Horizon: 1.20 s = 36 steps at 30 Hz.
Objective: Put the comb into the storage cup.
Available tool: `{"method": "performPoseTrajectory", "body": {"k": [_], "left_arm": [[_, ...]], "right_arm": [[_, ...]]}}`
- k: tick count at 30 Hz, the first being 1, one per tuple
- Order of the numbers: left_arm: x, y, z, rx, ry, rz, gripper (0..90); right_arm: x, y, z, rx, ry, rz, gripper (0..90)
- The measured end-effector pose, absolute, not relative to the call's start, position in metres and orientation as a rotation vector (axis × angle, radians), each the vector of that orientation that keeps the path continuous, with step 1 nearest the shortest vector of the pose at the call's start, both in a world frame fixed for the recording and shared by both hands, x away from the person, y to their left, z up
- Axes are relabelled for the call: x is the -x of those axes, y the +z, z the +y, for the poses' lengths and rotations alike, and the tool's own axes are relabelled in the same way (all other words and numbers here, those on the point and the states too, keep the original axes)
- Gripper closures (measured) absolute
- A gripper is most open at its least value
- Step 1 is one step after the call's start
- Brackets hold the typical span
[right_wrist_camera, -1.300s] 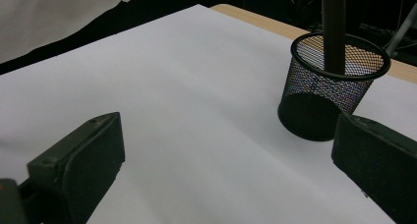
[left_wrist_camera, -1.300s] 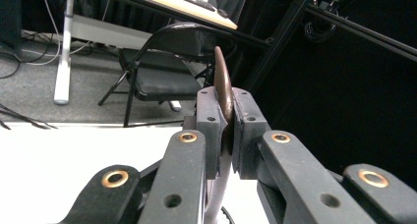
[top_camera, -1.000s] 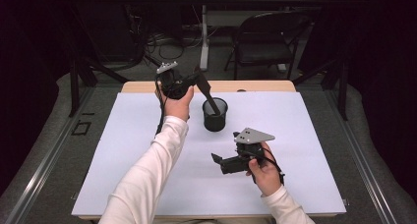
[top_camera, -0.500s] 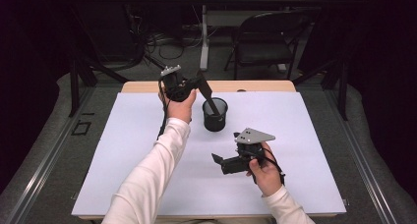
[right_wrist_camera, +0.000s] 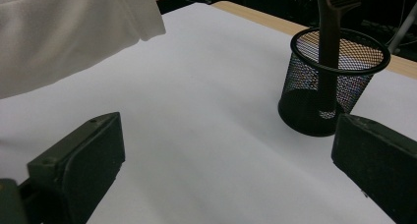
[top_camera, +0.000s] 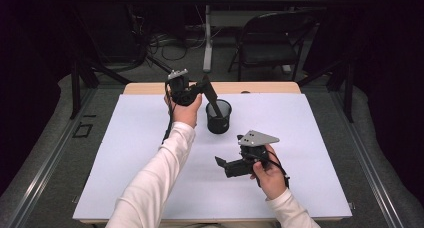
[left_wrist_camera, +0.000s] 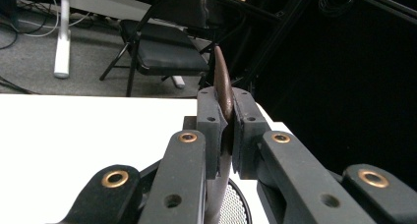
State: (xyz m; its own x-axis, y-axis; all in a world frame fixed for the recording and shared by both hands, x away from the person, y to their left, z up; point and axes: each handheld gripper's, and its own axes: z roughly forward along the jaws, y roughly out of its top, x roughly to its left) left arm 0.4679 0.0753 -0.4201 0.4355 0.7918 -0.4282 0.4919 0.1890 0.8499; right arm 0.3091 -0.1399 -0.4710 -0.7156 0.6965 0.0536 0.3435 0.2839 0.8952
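Overhead, a white-covered bench [top_camera: 150, 153] stands in a dark room with a folding chair [top_camera: 272, 38] behind it. Left gripper [top_camera: 207, 90] has its jaws clamped on a dark comb [left_wrist_camera: 222, 84], whose handle dips into a black mesh cup [top_camera: 219, 117]. Right gripper [top_camera: 222, 164] rests nearer the person, well apart from the cup, jaws wide open and empty.

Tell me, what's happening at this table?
A person holds a gripper in each hand. The left gripper, its jaws shut on a dark brown comb, holds the comb's handle down inside a black wire-mesh cup on the white table. The right gripper rests nearby with jaws open, holding nothing.
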Motion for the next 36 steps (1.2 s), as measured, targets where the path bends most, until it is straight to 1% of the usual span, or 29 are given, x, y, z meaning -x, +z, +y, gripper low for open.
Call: {"method": "performPoseTrajectory", "body": {"k": [19,36], "left_arm": [[-0.468,-0.425,0.070,-1.490,0.309,1.205,84.6],[-0.468,-0.432,0.072,-1.473,0.306,1.215,84.6]], "right_arm": [[-0.309,-0.471,-0.140,-0.939,1.405,2.212,0.0],[-0.310,-0.472,-0.139,-0.936,1.403,2.215,0.0]]}}
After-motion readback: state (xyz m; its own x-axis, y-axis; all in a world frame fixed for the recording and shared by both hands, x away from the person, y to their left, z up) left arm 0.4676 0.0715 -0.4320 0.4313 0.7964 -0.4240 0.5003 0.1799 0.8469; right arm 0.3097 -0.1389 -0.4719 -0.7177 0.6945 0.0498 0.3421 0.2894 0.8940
